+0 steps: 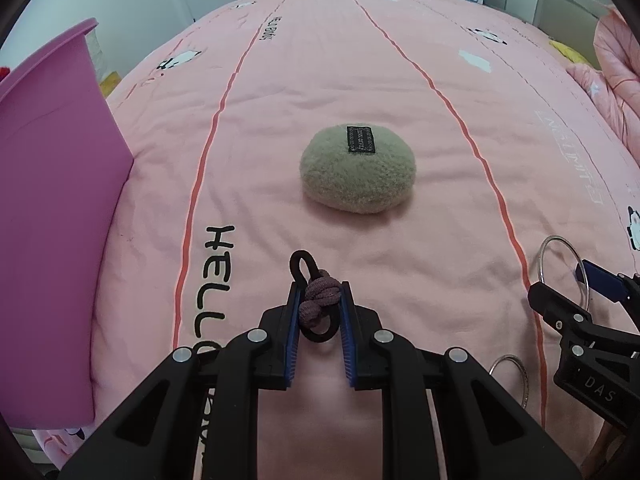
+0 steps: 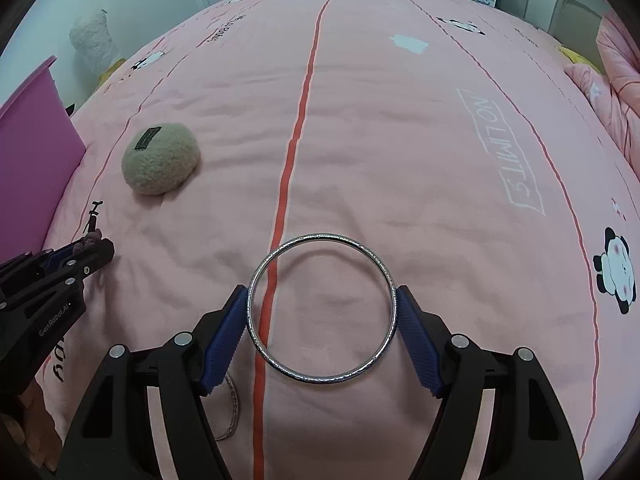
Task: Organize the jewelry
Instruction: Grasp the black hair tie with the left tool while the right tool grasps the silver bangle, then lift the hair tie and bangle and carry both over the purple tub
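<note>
Pink quilted bed cover [image 2: 400, 140], soft and faintly creased, with orange-red stripes, panda prints and black and white lettering, fills both views; pale walls behind.

Silver bangle [image 2: 322, 307]: thin round metal ring, finely textured and glinting. It sits crosswise between the blue ribbed pads of the right hand-held gripper [image 2: 322, 334], one pad touching each side of the ring. Jaws stand wide, pinching the bangle by its outer rim. In the left wrist view the same ring [image 1: 563, 276] shows at the right edge, with the right gripper's black frame below it.

Hair ties [image 1: 318, 300]: a mauve fabric-covered elastic, knotted and lumpy, tangled with a thin black elastic loop that pokes out ahead of and behind the pads. The left hand-held gripper [image 1: 319, 308] has its blue pads drawn close, pinching the mauve knot between them. No earlier view given.

Second bangle [image 1: 510, 376]: silver, partly hidden behind the left gripper's frame, lying on the cover. A thin braided cord or chain [image 2: 232, 408] lies on the cover under the right gripper; material cannot be told.

Beige pouch [image 1: 358, 170]: fuzzy, rounded, pebble-shaped, with a small black woven label on top. Rests on the cover, well ahead of the left gripper.

Magenta bin [image 1: 52, 200]: smooth plastic wall with rolled rim, standing on the bed at far left.
</note>
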{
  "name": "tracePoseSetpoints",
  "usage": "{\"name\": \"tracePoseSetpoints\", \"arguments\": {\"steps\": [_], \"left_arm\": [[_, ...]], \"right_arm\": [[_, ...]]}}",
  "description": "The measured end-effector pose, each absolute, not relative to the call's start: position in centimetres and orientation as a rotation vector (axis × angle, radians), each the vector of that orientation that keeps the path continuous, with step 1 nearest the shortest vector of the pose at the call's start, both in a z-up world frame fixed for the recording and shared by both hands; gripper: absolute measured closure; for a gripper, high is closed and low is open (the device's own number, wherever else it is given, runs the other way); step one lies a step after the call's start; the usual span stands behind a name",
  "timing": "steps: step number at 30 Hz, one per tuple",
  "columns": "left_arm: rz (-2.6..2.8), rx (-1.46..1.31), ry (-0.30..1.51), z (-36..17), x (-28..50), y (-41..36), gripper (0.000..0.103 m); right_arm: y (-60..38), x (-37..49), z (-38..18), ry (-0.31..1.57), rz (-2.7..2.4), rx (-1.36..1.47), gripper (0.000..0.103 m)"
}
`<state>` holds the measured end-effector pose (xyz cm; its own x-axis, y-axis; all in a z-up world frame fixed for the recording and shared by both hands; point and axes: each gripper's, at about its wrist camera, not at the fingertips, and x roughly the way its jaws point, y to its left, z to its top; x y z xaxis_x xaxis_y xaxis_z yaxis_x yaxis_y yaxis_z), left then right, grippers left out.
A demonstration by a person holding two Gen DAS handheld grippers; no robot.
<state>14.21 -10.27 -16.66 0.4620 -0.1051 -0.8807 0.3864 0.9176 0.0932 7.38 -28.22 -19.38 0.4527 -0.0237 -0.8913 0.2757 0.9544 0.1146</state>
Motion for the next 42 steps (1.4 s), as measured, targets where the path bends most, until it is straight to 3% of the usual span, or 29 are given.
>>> {"name": "tracePoseSetpoints", "arguments": {"steps": [25,42], "left_arm": [[-0.33,0.157,0.855,-2.7,6.8,-4.3,0.085],[-0.18,0.041,0.751,5.8,7.6,6.0,0.085]], "right_arm": [[-24.9,0.8,-6.3,0.882,-0.142,0.268,0.032],[-15.3,4.5,2.7,0.754,0.061,0.208,0.032]]}}
